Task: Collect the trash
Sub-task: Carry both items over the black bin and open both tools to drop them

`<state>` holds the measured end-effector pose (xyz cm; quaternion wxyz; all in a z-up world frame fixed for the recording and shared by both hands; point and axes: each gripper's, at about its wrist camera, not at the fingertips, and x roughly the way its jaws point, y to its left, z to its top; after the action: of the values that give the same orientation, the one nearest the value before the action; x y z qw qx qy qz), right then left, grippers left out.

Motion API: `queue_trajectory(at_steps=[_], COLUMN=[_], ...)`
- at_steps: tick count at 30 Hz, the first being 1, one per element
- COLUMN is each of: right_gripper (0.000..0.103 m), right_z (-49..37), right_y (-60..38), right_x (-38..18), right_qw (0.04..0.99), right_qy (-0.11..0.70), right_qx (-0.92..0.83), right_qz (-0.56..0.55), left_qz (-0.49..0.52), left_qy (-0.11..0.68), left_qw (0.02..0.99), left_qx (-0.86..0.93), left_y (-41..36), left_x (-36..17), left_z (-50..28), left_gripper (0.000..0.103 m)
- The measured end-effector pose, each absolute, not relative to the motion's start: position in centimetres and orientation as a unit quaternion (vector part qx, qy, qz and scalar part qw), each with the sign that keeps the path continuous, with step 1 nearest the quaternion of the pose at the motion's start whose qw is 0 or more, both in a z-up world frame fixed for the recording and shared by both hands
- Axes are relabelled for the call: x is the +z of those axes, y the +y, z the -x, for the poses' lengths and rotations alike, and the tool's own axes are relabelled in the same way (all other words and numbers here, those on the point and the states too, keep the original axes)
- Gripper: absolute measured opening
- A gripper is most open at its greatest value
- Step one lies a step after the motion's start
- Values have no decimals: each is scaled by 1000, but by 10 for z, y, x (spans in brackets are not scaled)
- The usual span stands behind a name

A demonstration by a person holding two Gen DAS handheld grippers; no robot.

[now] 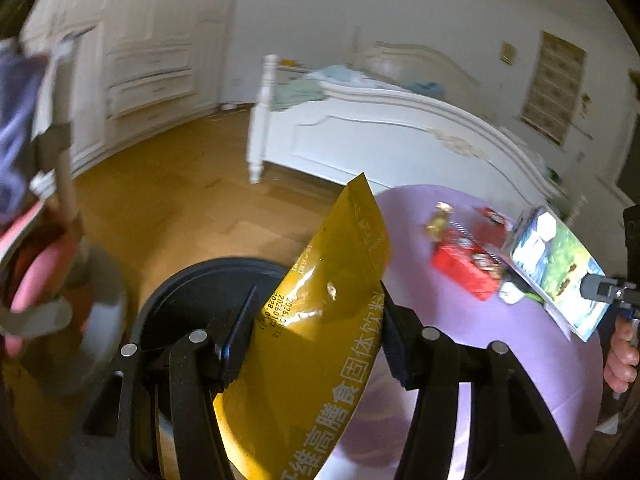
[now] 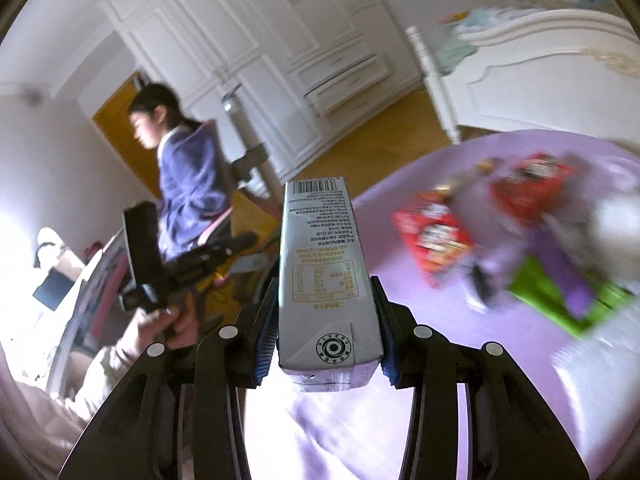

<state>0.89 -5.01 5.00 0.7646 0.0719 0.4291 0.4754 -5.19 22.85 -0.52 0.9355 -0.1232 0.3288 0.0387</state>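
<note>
My left gripper (image 1: pixel 316 340) has its jaws wide apart, with a yellow foil drink pouch (image 1: pixel 320 320) standing between them; the pouch touches the left pad and I cannot tell if it is gripped. It hangs beside the black trash bin (image 1: pixel 192 292). My right gripper (image 2: pixel 326 320) is shut on a grey milk carton (image 2: pixel 326 272), held upright above the purple table (image 2: pixel 440 340). The carton also shows in the left wrist view (image 1: pixel 556 272). Red snack wrappers (image 2: pixel 432 236) and a green packet (image 2: pixel 560 304) lie on the table.
A white bed (image 1: pixel 380 132) stands beyond the table, on a wooden floor (image 1: pixel 160 200). White wardrobes (image 2: pixel 260 60) line the wall. A person in a purple top (image 2: pixel 188 176) stands at the left. A red box (image 1: pixel 464 264) and a gold wrapper (image 1: pixel 438 220) lie on the table.
</note>
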Motion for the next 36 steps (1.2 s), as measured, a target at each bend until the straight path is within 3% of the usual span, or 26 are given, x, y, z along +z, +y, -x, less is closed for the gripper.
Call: queue_trajectory(at_steps=[13, 33, 35, 36], right_gripper=[42, 43, 46, 56], right_z=[-45, -59, -57, -56], right_y=[136, 197, 196, 197], right_x=[-6, -54, -54, -53], right_qw=[707, 728, 727, 726], right_qy=[517, 521, 518, 515], right_qx=[481, 444, 448, 453], right_qz=[-25, 41, 42, 43], left_qz=[228, 246, 241, 239], left_qy=[337, 376, 379, 378], left_qw=[908, 886, 885, 886], left_qx=[98, 115, 119, 124], left_y=[309, 324, 324, 324], left_x=[-66, -119, -120, -119], left_z=[60, 39, 38, 39], left_gripper=[56, 58, 64, 79])
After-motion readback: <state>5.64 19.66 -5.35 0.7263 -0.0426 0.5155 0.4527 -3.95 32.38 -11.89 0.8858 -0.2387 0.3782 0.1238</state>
